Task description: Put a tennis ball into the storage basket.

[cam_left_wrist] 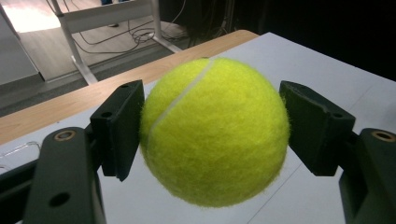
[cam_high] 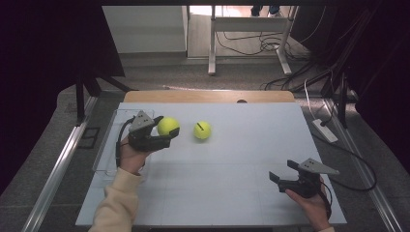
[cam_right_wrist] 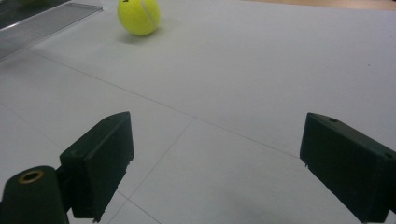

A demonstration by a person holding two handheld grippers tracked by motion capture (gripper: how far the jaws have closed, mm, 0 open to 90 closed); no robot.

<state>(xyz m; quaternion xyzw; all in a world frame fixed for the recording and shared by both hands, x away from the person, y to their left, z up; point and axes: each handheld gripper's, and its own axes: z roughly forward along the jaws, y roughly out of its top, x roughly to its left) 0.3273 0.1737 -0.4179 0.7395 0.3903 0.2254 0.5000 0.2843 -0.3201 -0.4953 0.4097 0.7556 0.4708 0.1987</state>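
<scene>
While left tongs (cam_left_wrist: pixel 212 130) clamp ball (cam_left_wrist: pixel 215 130), table (cam_high: pixel 232 193), tray (cam_high: pixel 104 150)

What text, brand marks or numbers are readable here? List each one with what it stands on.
None can be read.
Second tennis ball lying on the table: a short dark mark on its top, too small to read as a letter or logo.
Tennis ball clamped in the left gripper: only its white seam, no print on the side facing the camera.
Right gripper, open over the table: bare black jaws, no label.
</scene>
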